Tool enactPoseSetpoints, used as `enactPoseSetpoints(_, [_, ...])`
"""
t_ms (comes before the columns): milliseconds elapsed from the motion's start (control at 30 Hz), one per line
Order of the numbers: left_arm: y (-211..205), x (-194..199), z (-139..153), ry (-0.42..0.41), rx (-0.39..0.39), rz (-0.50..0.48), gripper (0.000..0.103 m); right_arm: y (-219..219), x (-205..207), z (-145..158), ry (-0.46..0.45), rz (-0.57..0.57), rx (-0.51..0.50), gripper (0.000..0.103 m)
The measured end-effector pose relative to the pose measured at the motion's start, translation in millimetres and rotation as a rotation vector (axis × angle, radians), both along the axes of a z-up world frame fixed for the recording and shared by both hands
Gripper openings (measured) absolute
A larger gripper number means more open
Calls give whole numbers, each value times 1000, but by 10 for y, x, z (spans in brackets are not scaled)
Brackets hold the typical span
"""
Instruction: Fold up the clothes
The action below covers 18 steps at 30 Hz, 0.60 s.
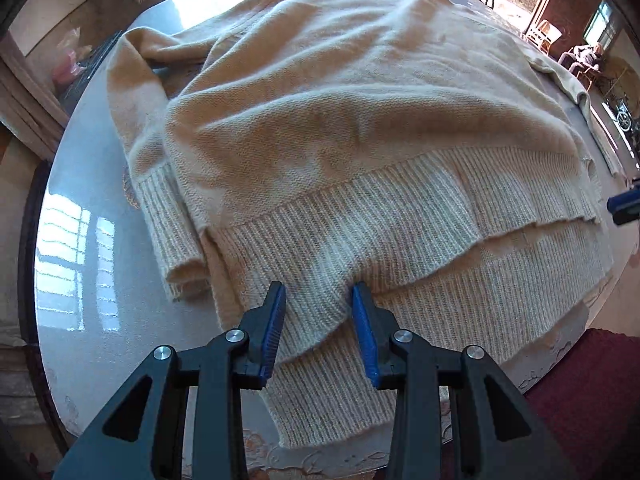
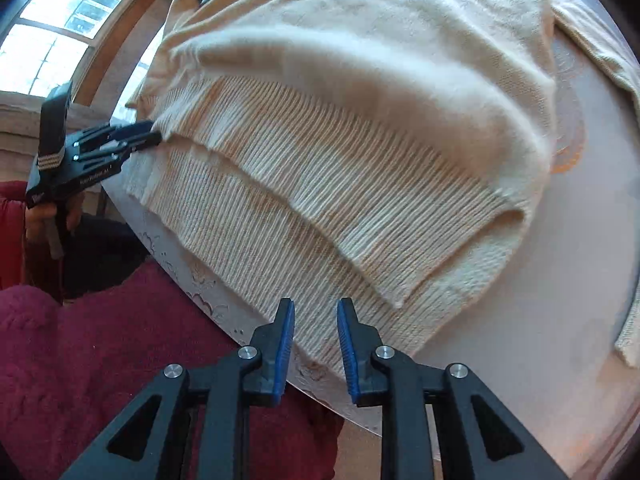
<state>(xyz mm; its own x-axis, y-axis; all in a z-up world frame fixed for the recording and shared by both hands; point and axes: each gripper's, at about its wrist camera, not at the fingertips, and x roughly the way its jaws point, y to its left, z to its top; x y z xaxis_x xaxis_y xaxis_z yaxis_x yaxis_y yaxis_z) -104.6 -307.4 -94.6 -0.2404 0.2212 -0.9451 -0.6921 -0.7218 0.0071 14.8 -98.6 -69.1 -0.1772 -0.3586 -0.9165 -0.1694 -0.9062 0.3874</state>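
Observation:
A cream knitted sweater lies spread on a round glossy table, its ribbed hem toward me; it also shows in the right wrist view. One sleeve lies folded down along its left side. My left gripper is open, its blue-padded jaws standing either side of the hem's top layer near the left corner. In the right wrist view the left gripper reaches the hem corner. My right gripper is open and empty, just above the hem's lower layer at the table's near edge.
The table's near edge runs close below the hem. My dark red clothing fills the space in front of it. The other sleeve trails at the right. A window and chairs lie beyond.

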Motion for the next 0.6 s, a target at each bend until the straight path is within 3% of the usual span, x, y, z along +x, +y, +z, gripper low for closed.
enactPoseSetpoints(33, [-54, -37, 96, 13, 31, 15, 37, 229, -15, 114, 28, -56, 48, 22])
enactPoseSetpoints(200, [-214, -264, 631, 108, 178, 87, 37, 1766, -239, 565, 82, -392, 486, 22])
enactPoseSetpoints(267, [-214, -366, 802, 135, 220, 109, 38, 2296, -369, 559, 30, -465, 610, 18])
enactPoseSetpoints(367, [-225, -526, 965, 191, 234, 144, 52, 2794, -523, 365, -58, -497, 622, 8])
enactPoseSetpoints(600, [-262, -924, 965, 213, 199, 247, 53, 3342, -487, 22, -173, -549, 528, 5])
